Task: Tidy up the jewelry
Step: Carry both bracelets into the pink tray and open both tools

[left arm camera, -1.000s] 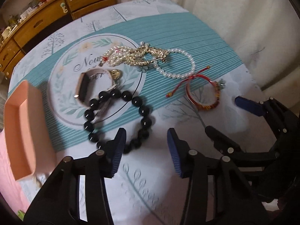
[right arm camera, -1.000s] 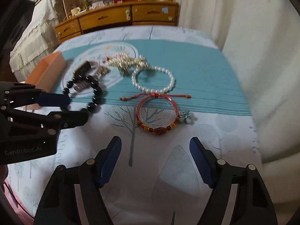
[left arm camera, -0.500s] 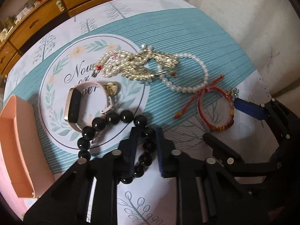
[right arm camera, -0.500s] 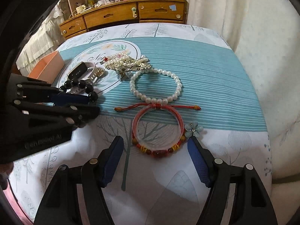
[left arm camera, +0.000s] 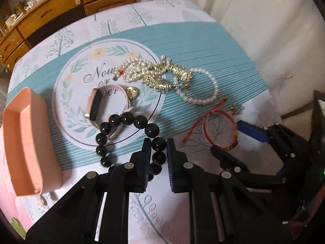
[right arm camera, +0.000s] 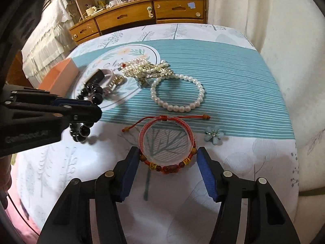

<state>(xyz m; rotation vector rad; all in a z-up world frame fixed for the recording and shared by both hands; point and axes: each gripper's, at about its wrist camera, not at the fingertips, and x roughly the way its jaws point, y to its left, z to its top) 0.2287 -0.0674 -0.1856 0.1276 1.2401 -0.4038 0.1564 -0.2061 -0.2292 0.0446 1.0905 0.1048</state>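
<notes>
i saw both views lit by soft, even indoor light, a little dim and warm. shadows on the tablecloth were weak and short, lying close under the black bead bracelet. small white glints sat on its beads. the fisheye bent the table edges strongly, and the corners of both pictures went black. the left gripper looked slightly blurred in the right view, and the dresser at the back was soft.
</notes>
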